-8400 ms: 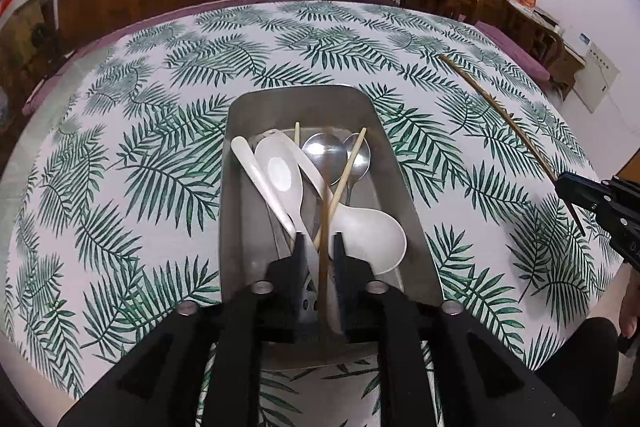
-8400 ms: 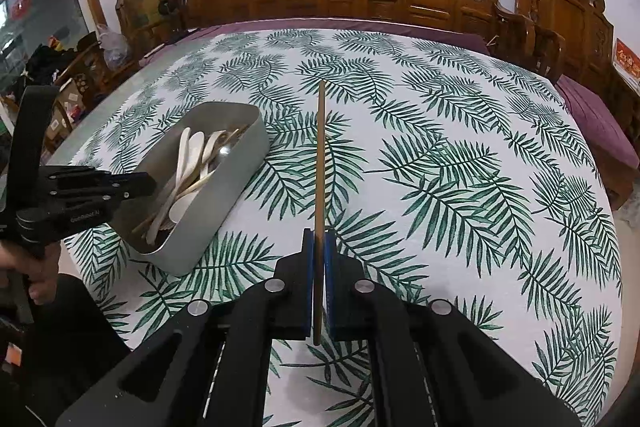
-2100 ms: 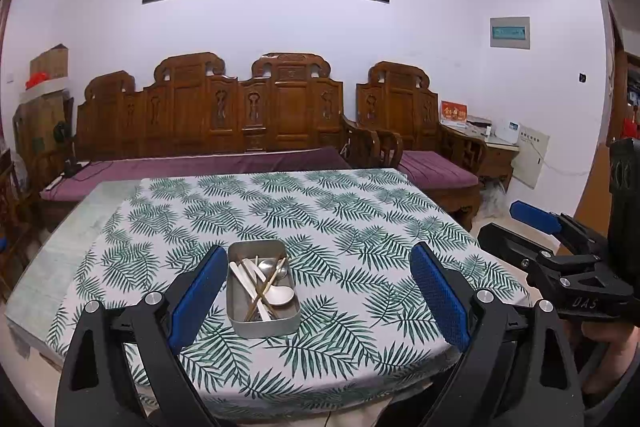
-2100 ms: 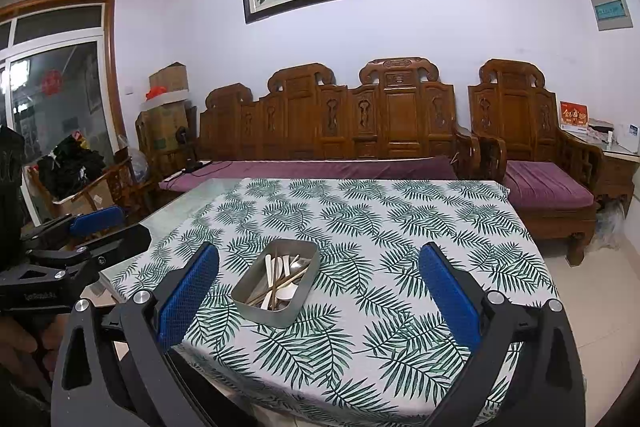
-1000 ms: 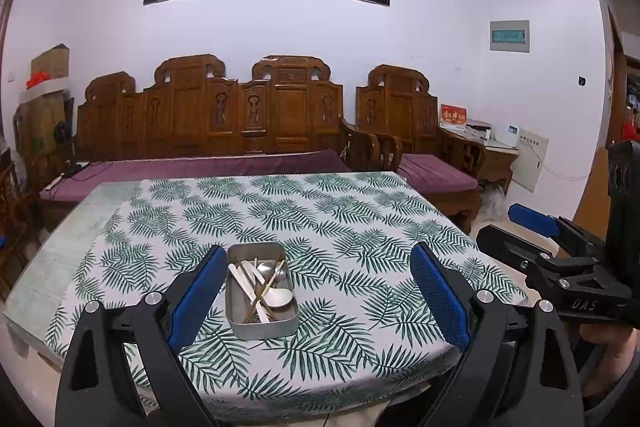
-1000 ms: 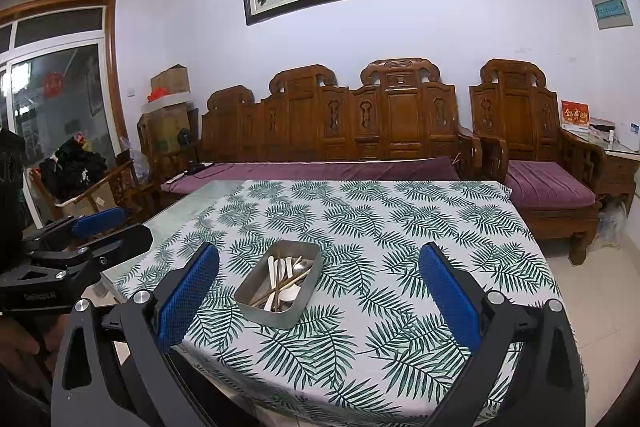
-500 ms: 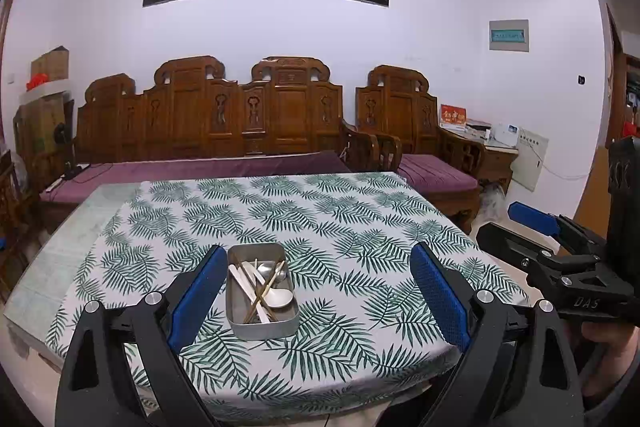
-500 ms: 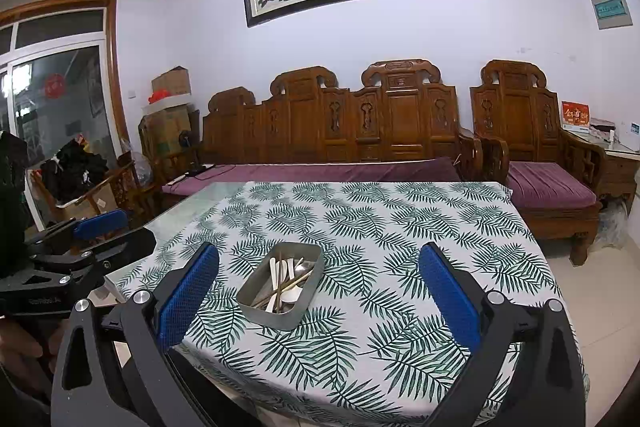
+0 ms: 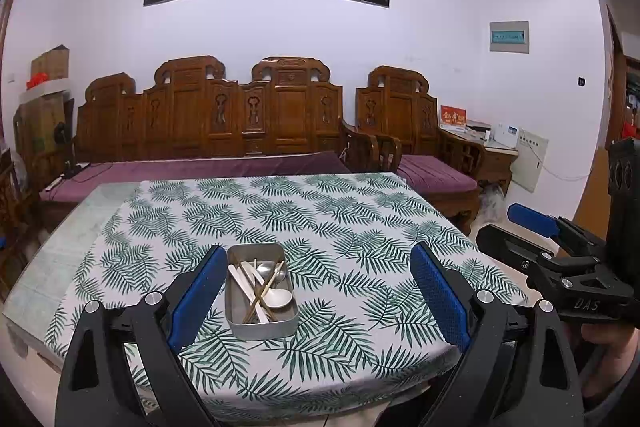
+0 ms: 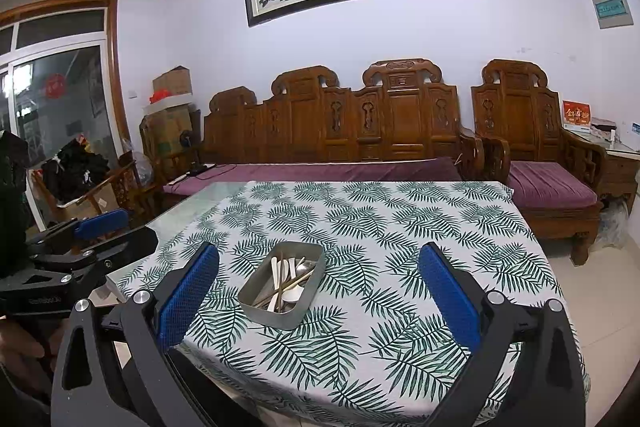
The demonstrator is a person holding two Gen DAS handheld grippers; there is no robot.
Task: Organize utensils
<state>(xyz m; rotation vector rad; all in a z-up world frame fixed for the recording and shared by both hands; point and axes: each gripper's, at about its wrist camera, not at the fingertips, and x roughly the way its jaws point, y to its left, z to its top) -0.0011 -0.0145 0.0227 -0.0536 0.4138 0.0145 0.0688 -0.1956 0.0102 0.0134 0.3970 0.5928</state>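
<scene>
On the worktop, near its front edge and a little left of centre in the left wrist view, stands the metal tray, and in it lie the white spoons, a metal spoon and the chopsticks, heaped across one another. You hold both tools back from the table, well apart from the tray. The left gripper has its blue pads wide apart and carries nothing; the right gripper is likewise spread and empty. From the left gripper the tray lies ahead and slightly left, its long axis running nearly straight away from you. From the right gripper the tray lies ahead and to the left, its long axis slanting away to the right. The left gripper appears the nearer of the two. No utensil shows on the leaf-print cloth outside the tray, so the sorting looks finished, and any further reach would start from the left.
</scene>
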